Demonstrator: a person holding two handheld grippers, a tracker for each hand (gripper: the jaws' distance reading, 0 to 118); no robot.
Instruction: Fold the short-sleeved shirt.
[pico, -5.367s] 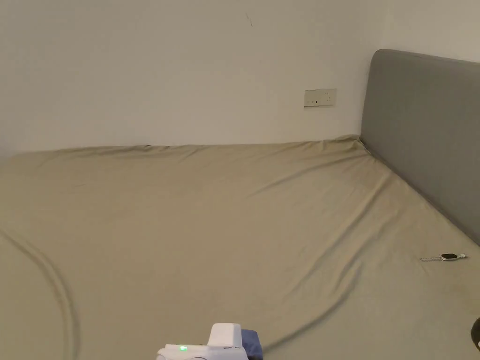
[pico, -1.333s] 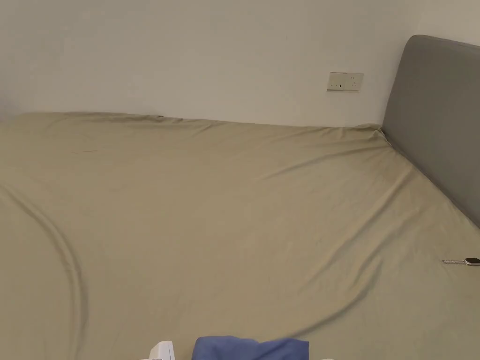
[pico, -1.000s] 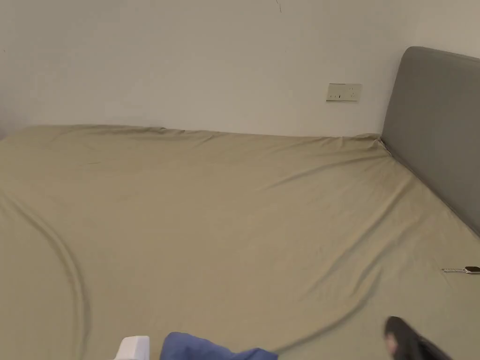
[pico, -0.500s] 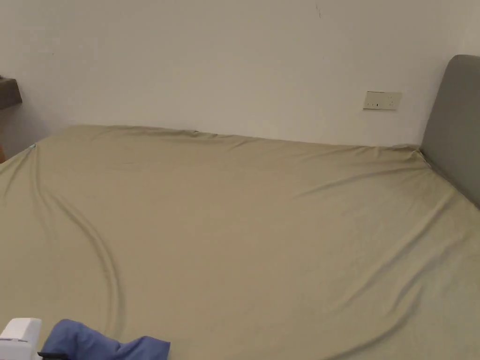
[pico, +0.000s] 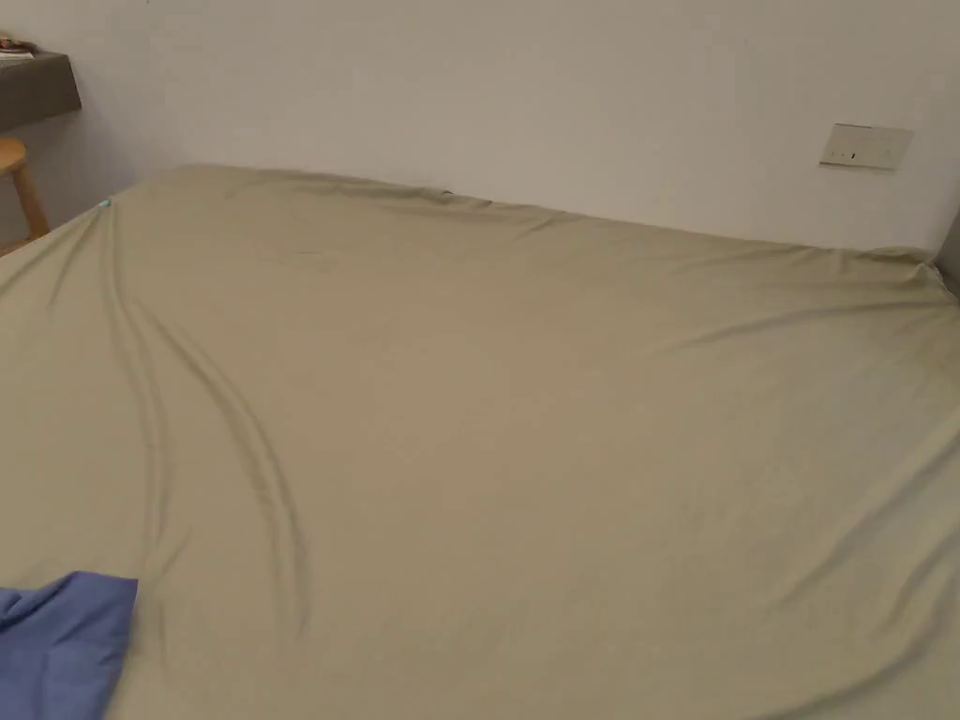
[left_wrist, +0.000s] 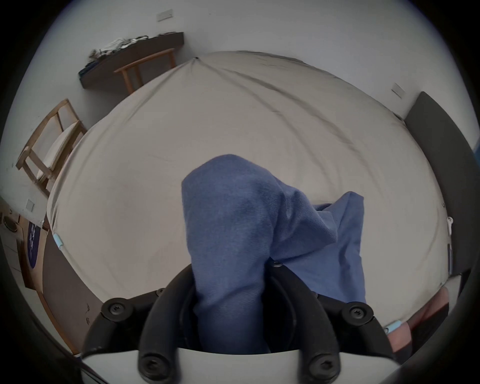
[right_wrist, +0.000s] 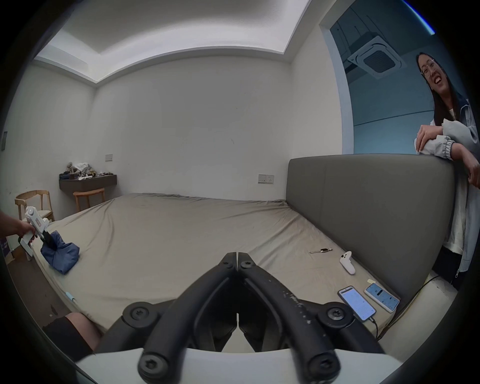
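Shirt (left_wrist: 233, 233) bunched, clamped in left gripper (left_wrist: 231, 270).

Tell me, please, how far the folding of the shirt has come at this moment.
Done: nothing folded; the blue shirt is a bunched heap near the bed edge. In hand: the left tool grips a wad of it; the right tool is shut and empty. Left: spreading flat, then every fold.

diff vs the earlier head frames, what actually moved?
Mostly the camera: it panned left, so the headboard and watch left the head view. The blue shirt, shut in the left gripper, went from bunched at the bed's near edge toward its left corner. The right gripper is shut, empty. Bed sheet unchanged.
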